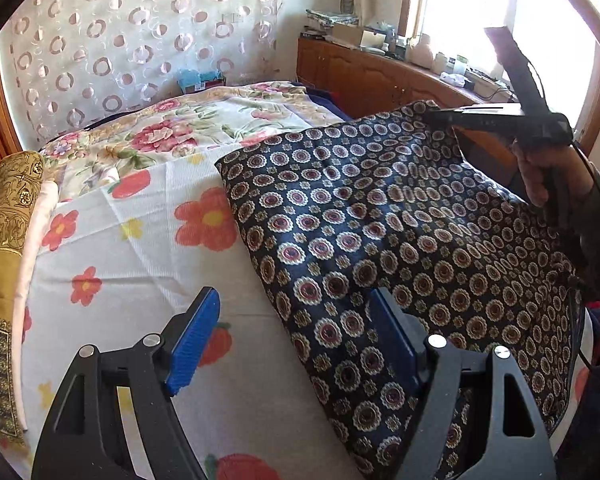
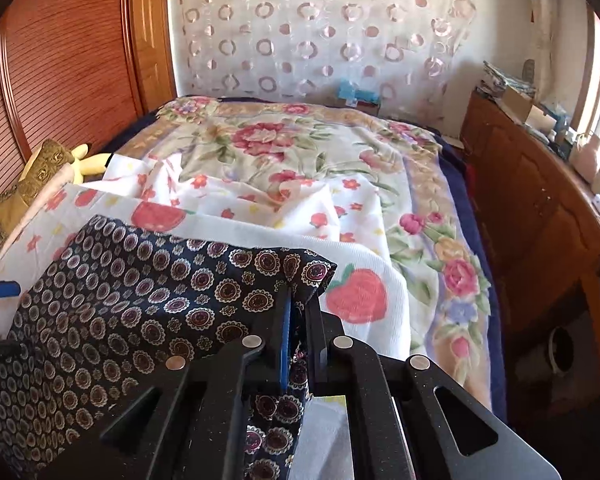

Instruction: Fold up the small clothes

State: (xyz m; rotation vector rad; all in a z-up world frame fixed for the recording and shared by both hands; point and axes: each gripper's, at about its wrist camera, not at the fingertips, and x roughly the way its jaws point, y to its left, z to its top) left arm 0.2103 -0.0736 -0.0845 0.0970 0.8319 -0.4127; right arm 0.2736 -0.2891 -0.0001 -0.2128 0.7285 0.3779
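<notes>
A dark navy cloth with round medallion print [image 1: 380, 232] lies on the bed, its right side lifted. My left gripper [image 1: 296, 332] is open, its blue pads [image 1: 192, 344] straddling the cloth's near left edge, with the right pad over the cloth. My right gripper [image 2: 300, 312] is shut on a corner of the navy cloth [image 2: 140, 320] and holds it up above the bed. The right gripper also shows in the left wrist view [image 1: 440, 114], pinching the far corner, held by a hand.
The bed carries a white sheet with red flowers [image 1: 140, 240] and a floral blanket [image 2: 300, 152] behind it. A gold cushion [image 1: 8, 208] lies at the left. A wooden cabinet [image 2: 540, 208] with clutter runs along the right, a wooden headboard [image 2: 60, 60] at the left.
</notes>
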